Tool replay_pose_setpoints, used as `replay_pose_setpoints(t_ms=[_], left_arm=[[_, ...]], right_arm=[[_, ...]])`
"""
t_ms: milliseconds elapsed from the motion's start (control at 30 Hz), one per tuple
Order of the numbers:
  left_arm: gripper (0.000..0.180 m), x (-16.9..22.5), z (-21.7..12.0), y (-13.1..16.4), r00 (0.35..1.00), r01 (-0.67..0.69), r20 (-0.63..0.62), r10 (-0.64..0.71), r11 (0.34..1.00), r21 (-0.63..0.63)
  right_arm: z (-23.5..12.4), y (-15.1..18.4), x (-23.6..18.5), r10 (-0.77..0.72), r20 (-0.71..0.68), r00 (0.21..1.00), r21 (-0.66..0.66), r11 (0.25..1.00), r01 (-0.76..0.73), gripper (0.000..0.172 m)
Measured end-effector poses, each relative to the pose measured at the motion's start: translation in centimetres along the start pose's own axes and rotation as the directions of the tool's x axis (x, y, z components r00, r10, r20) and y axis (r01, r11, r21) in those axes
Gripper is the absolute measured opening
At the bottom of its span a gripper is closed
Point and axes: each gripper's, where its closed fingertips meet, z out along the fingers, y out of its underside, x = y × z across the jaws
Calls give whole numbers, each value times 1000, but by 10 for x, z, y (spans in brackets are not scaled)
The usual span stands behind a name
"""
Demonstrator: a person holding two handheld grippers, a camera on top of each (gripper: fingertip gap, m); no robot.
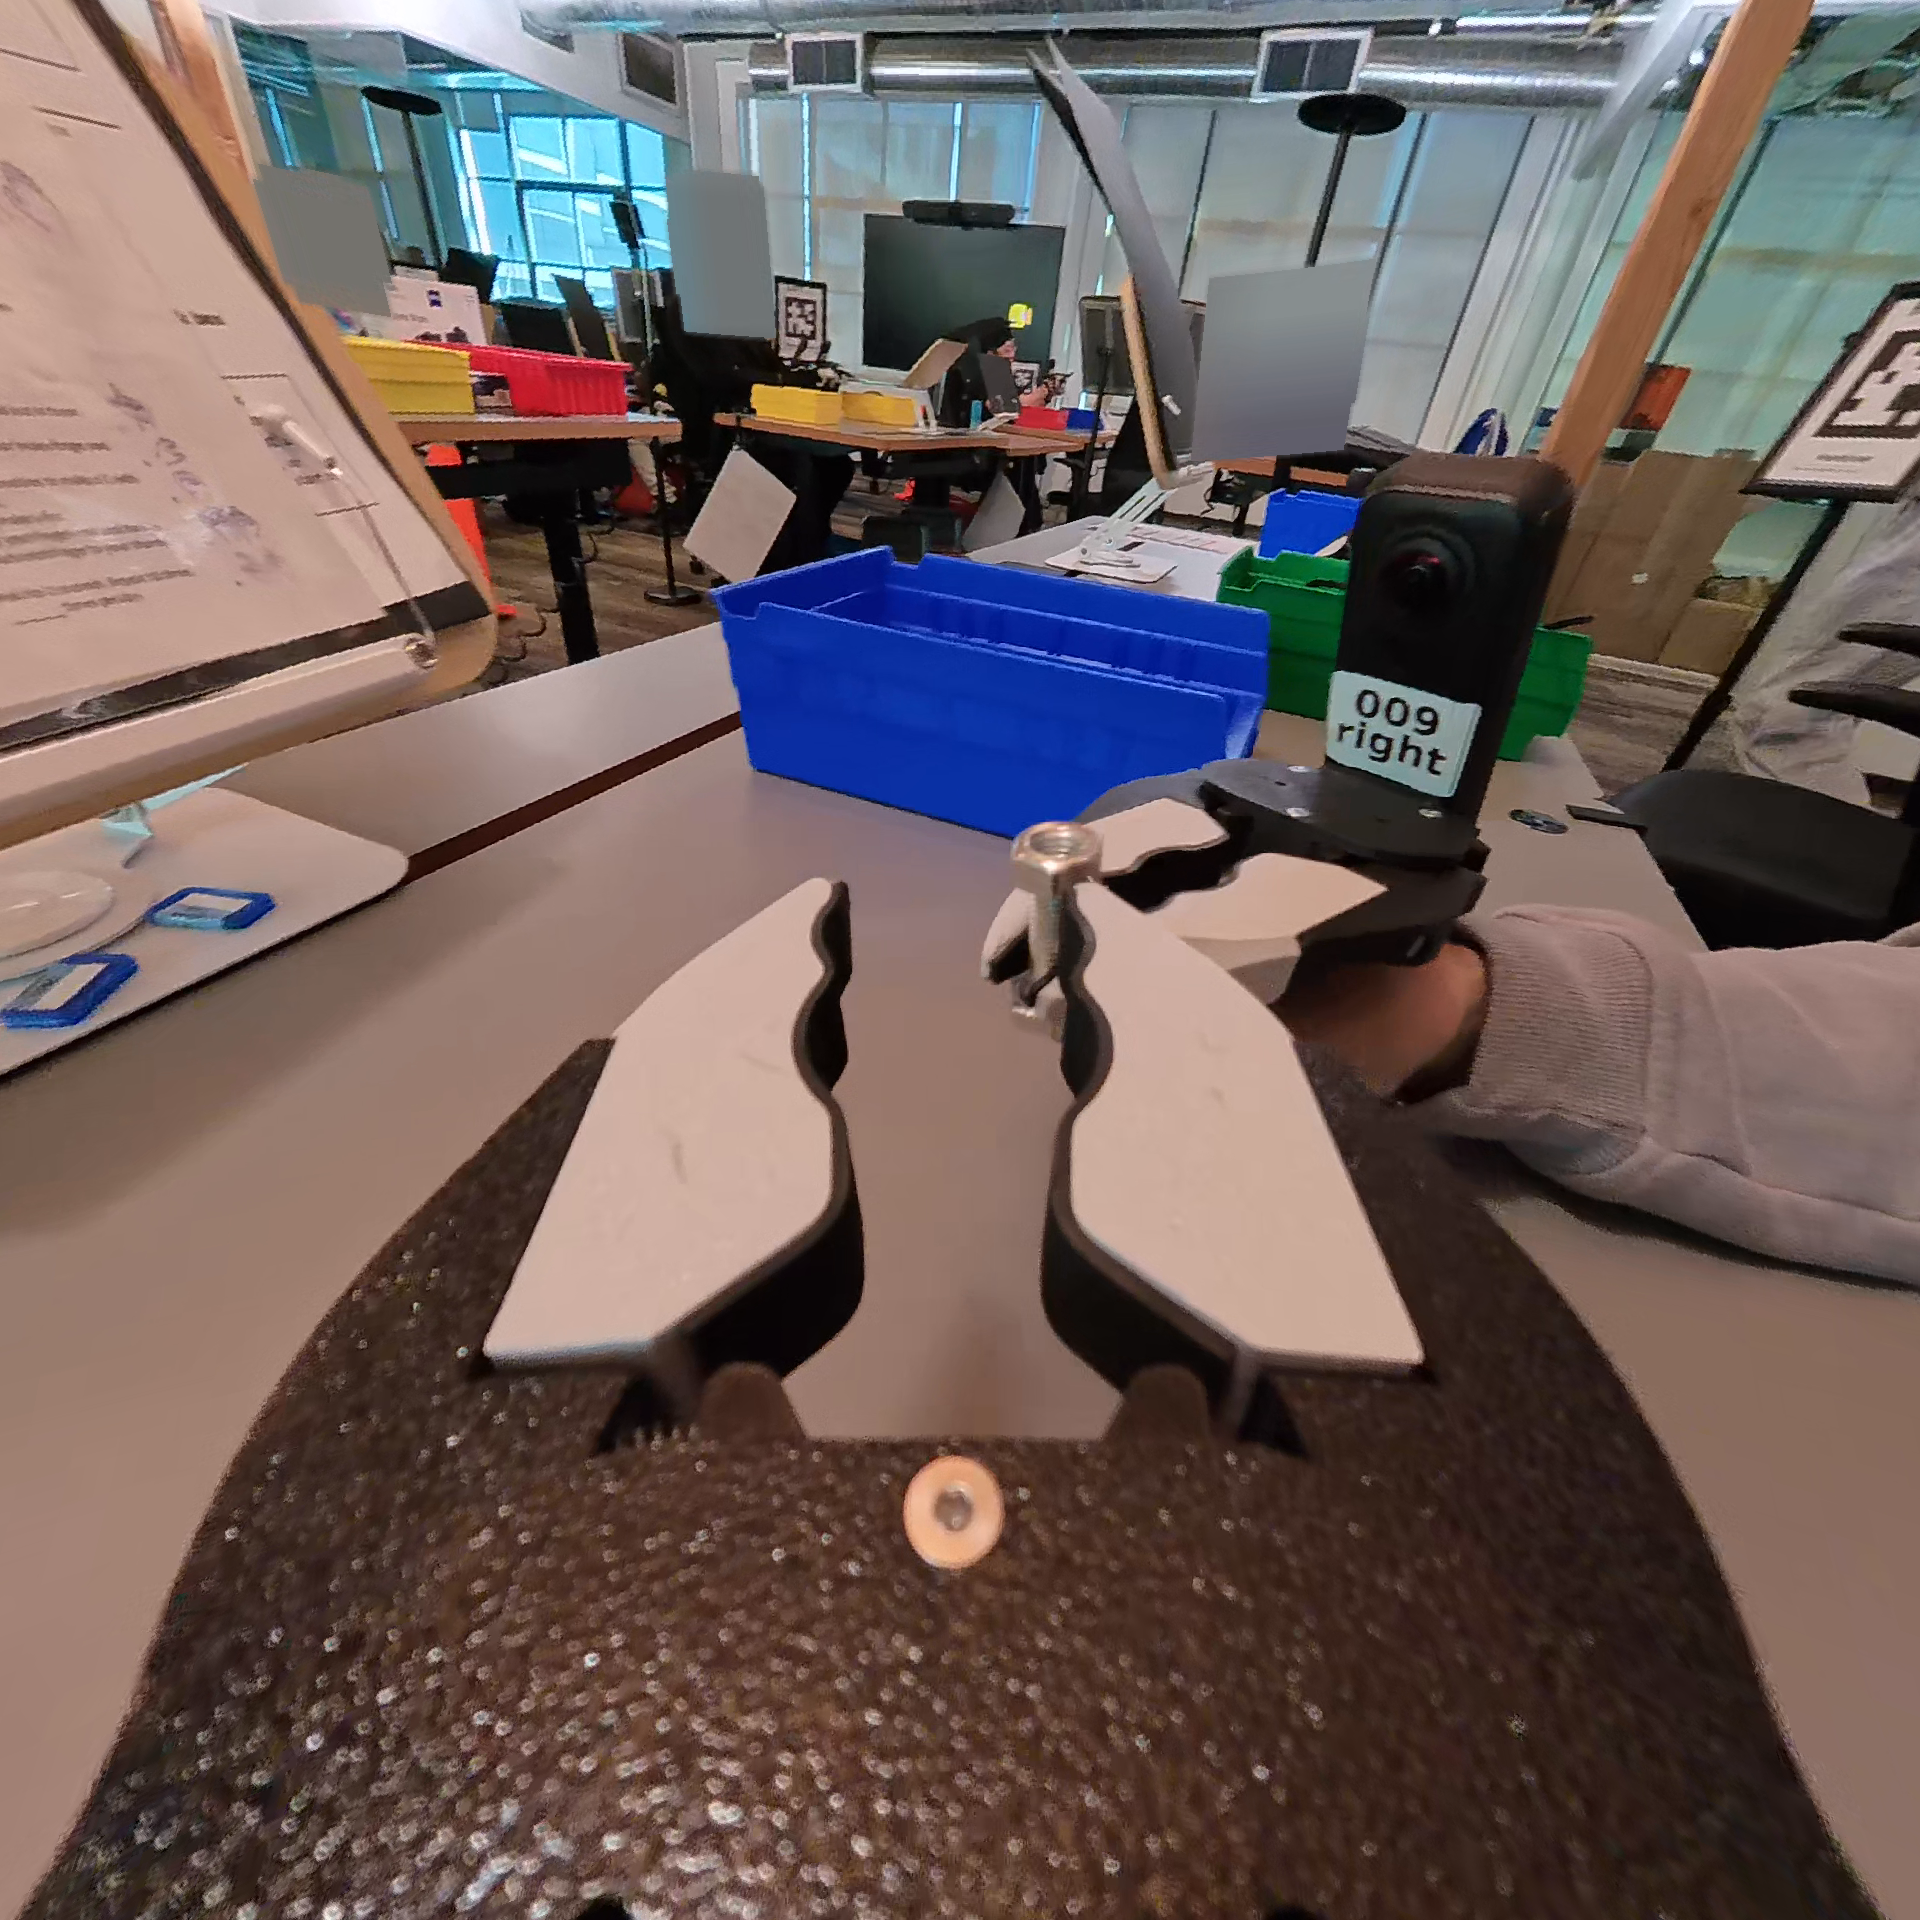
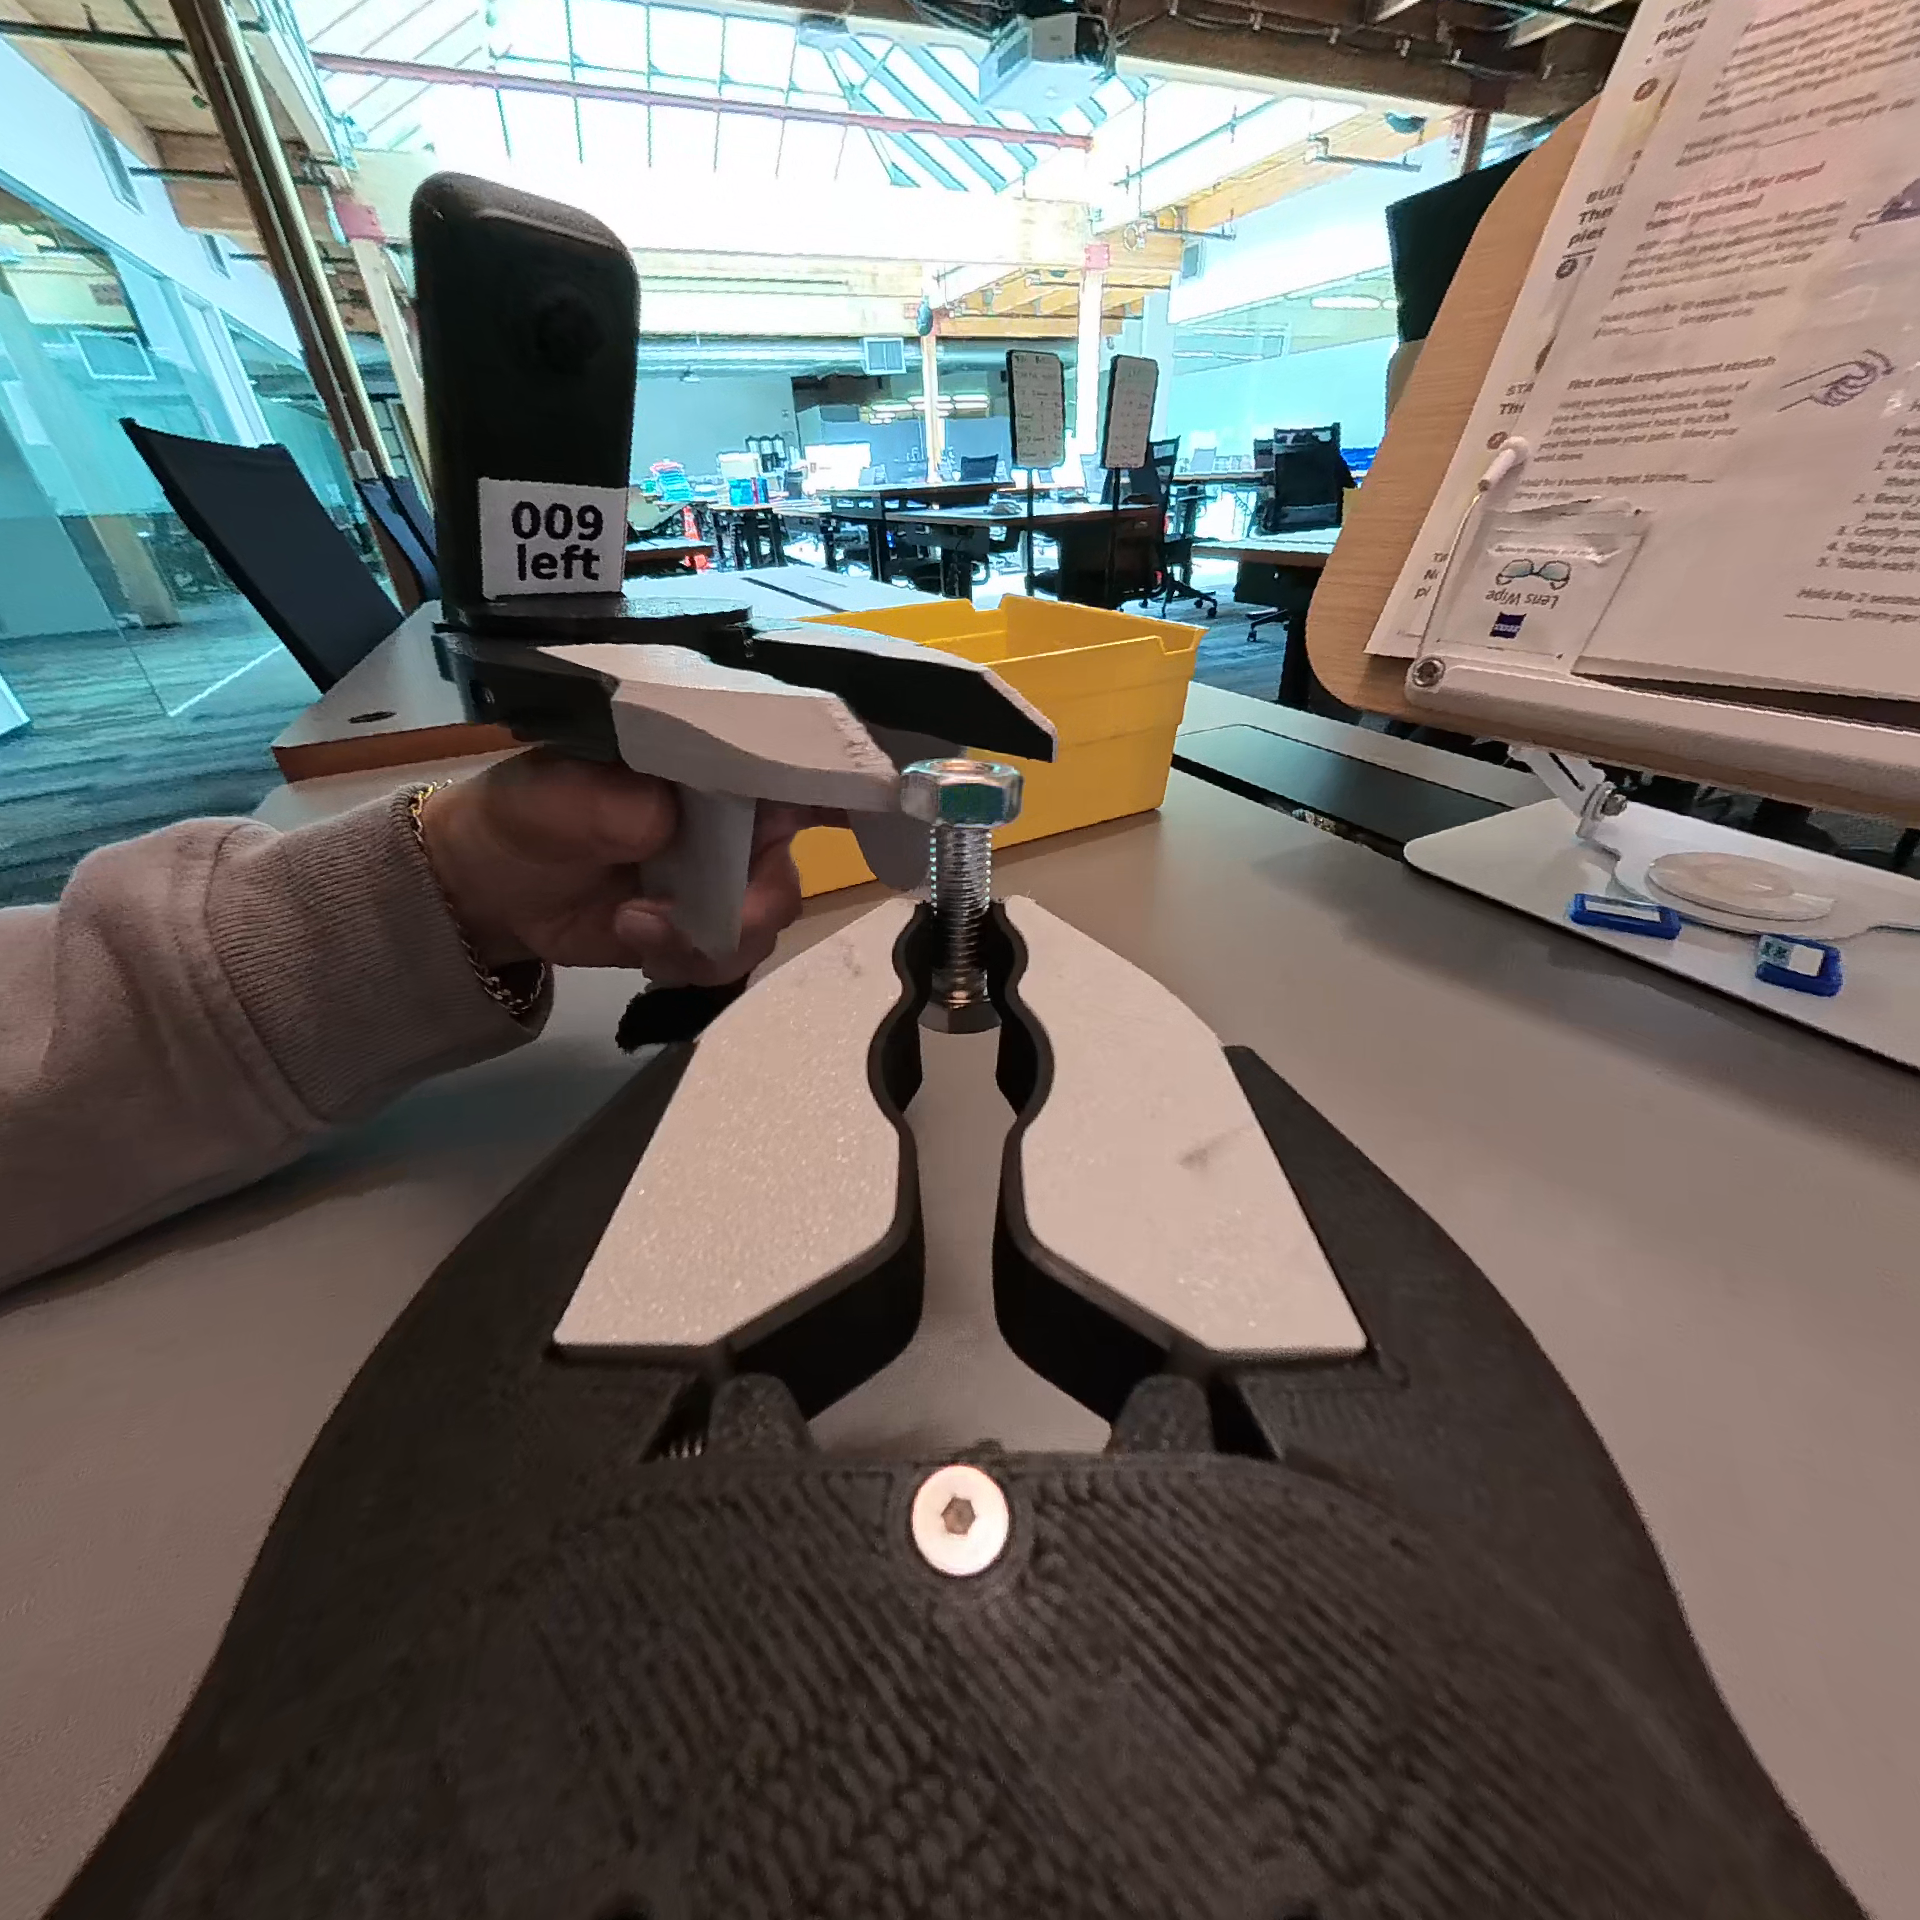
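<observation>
Right wrist view: our right claw pinched a silver bolt by the threaded shank, both fingertips pressed on the threads. Bolt stood upright, with a hex nut at its top end and its hex head low between the fingers, just above the grey desk. We couldn't tell if the head touched the desk.

Our left claw came in from the left at nut height, held in a hand with a pale knit sleeve. Its fingers were spread, nothing gripped. The near finger sat right at the nut's side; we couldn't tell whether it touched.

Left wrist view confirmed it: left claw wide apart with bare desk between the fingers, bolt just beyond its right fingertip, clamped in the right claw.

Around them:
- yellow bin behind the left claw
- blue bin on the desk beyond the bolt, green bin behind it
- tilted document stand with printed sheets, white base carrying small blue tags
</observation>
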Motion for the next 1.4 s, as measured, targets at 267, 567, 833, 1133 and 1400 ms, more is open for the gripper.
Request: replay_pose_setpoints(t_ms=[267,567,833,1133,1400], left_arm=[[40,15,8,-8,998,13,-54,-11,999,49],[40,-2,1,-5,1000,27,8,-28,998,50],[45,7,11,-7,1000,29,-8,-29,997,71],[44,-1,4,-10,999,41,21,-43,995,86],[47,5,13,-4,1000,18,20,-19,998,58]], right_arm=[[2,-1,-3,-3,5,1000,8,1000,3,9],[-2,-3,2,11,-7,1000,17,1000,-10,9],[1,-2,-3,3,4,1000,12,1000,-3,9],[-3,-4,5,8,-22,1000,22,1000,-8,9],[2,-3,-3,-6,1,1000,9,1000,6,9]])
